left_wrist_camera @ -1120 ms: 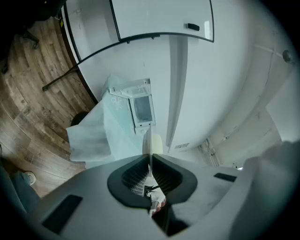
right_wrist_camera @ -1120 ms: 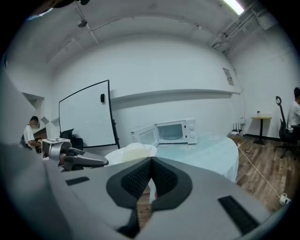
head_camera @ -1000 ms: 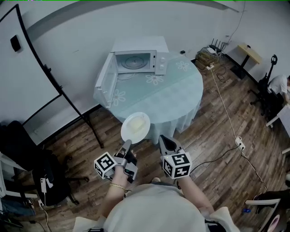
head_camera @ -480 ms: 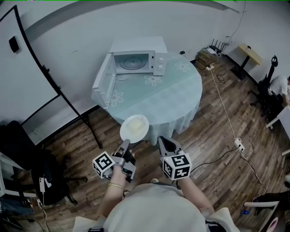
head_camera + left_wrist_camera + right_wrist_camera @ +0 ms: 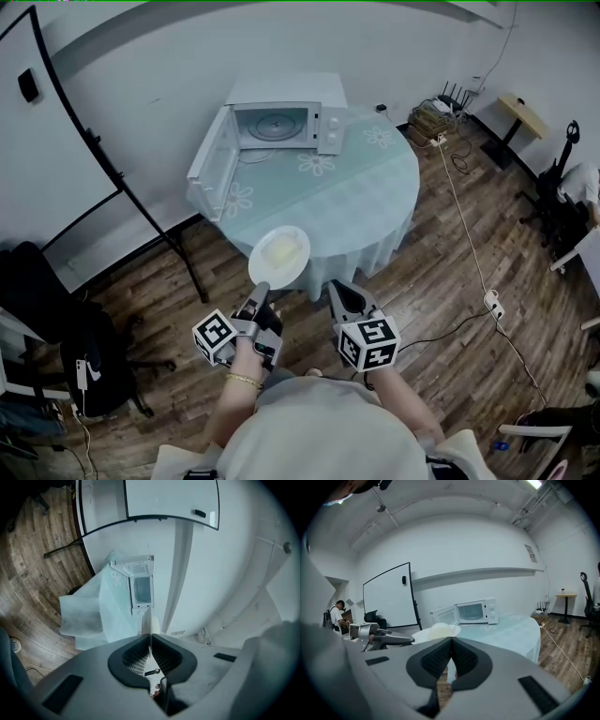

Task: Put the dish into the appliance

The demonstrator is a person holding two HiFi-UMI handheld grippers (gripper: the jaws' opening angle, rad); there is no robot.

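Observation:
A white plate (image 5: 279, 255) holding something pale yellow hangs level just before the near edge of the round table (image 5: 366, 202). My left gripper (image 5: 262, 292) is shut on the plate's near rim; in the left gripper view the plate (image 5: 150, 626) shows edge-on between the pads. My right gripper (image 5: 337, 292) is shut and holds nothing, beside the left one. The white microwave (image 5: 281, 117) stands at the table's far side with its door (image 5: 211, 171) swung open to the left and its cavity empty. From the right gripper view I see the plate (image 5: 437, 632), the microwave (image 5: 472, 612) and my right gripper (image 5: 451, 641).
A whiteboard on a black stand (image 5: 84, 141) stands left of the table. A dark chair (image 5: 52, 328) is at lower left. A white cable and power strip (image 5: 492, 298) run over the wooden floor on the right. A person (image 5: 335, 613) sits far off.
The plate and both grippers have come slightly nearer to the table edge. Both grips are unchanged.

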